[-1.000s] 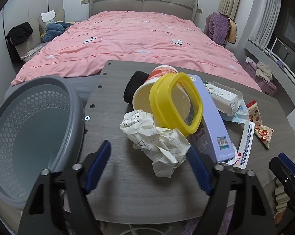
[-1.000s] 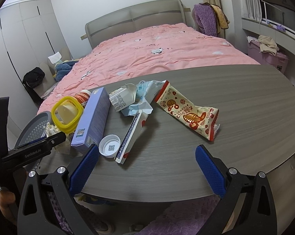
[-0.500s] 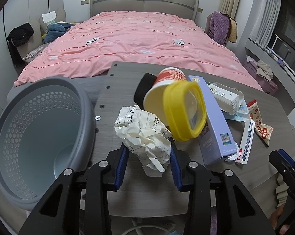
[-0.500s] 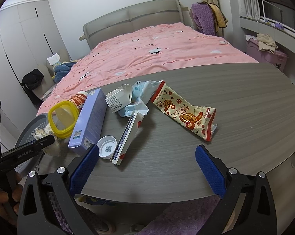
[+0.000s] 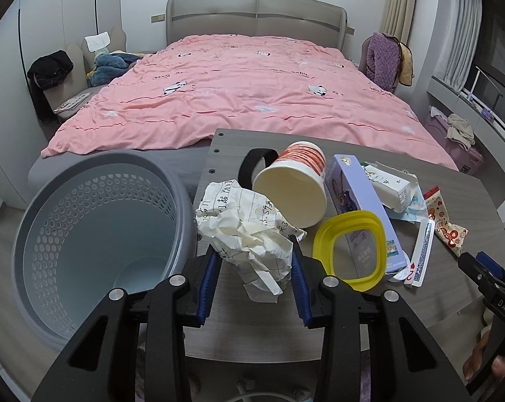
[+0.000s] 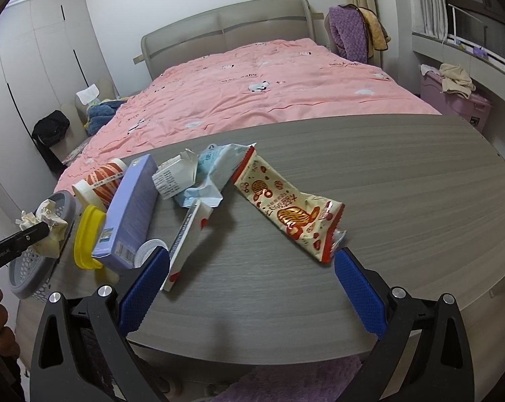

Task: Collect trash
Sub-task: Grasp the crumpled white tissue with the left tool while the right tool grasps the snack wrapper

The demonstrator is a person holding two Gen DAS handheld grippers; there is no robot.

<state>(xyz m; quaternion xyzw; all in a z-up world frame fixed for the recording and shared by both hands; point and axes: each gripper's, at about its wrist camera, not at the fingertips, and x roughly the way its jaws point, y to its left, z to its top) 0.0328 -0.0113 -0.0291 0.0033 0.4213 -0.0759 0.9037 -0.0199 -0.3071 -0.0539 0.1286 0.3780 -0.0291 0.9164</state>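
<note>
Left claw (image 5: 254, 276): closed on the crumpled paper ball (image 5: 249, 231), blue pads pressed to either side of it, paper lifted above the near edge of the surface (image 5: 225, 331), just right of the basket rim. Right claw (image 6: 249, 284): spread wide, nothing between its pads, low over the near edge of the surface, left pad close to the playing-card box, right pad close to the lower end of the snack wrapper.

Pink bed (image 5: 252, 97): behind the surface, filling the background.

Grey wood-grain surface: long, rounded at the right end, trash clustered at its left end.

Grey perforated basket (image 5: 95, 241): beside the left end of the surface, rim just beside the paper ball, no trash visible inside.

Lilac carton (image 6: 131, 211): lying flat, long axis running away from the cameras, between cup and milk carton.

Snack wrapper (image 6: 286, 207), red and cream: lying flat to the right of the cluster, slightly apart from it.

Paper cup (image 5: 294, 187), red-banded: on its side, mouth toward the left wrist camera, just behind the paper ball; a black object (image 5: 255, 164) behind it.

Yellow ring lid (image 5: 351, 249): tilted on edge against the near end of the lilac carton.

Torn milk carton (image 6: 173, 176) and pale blue packet (image 6: 215, 171): touching, behind the playing-card box (image 6: 187, 241).

White cap (image 6: 148, 248): at the carton's near end.
</note>
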